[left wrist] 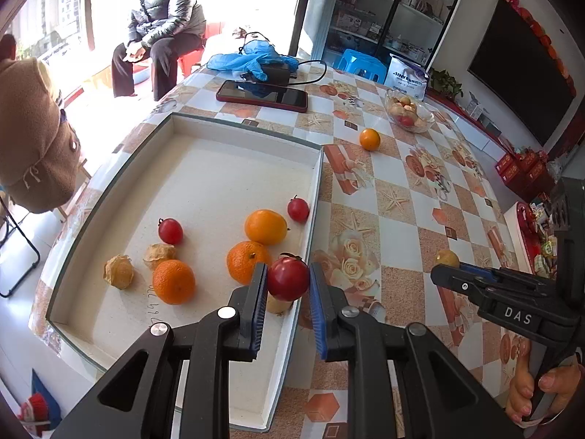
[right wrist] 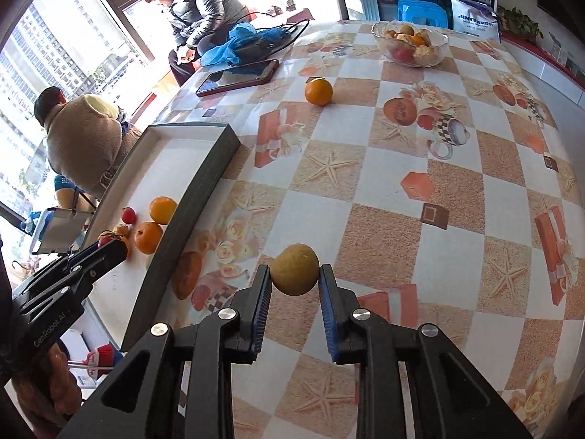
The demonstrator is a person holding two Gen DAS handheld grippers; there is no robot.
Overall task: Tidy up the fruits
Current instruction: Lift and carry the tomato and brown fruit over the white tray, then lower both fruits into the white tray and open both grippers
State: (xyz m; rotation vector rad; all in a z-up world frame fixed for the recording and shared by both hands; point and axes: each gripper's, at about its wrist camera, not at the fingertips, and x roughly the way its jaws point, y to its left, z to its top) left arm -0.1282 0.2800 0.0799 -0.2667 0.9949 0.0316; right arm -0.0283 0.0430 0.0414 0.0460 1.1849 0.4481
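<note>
**Inspector A:** What were the risks at this point?

**Inspector B:** In my judgement, a drop. The left gripper (left wrist: 288, 281) had its jaws nearly shut on a red fruit (left wrist: 288, 278), held only at the fingertips over the right edge of the white tray (left wrist: 204, 124), low in the frame. A round, smooth fruit pinched that far out could roll free. It might strike the tray wall and bounce onto the table (left wrist: 395, 226).

**Inspector A:** And the right side?

**Inspector B:** The right gripper (right wrist: 294, 275) was closed narrowly on a yellow-brown fruit (right wrist: 294, 269), lower centre of its frame, above the table. Same fingertip hold, same risk.

**Inspector A:** Condition of the fruit?

**Inspector B:** The red one was glossy, stem attached. The yellow-brown one was dull and round. Oranges (left wrist: 265, 226), small red fruits and papery husked ones lay loose in the tray's lower half. One orange (left wrist: 369, 139) sat alone on the table, upper right, near a glass bowl (left wrist: 409, 114) of fruit.
</note>
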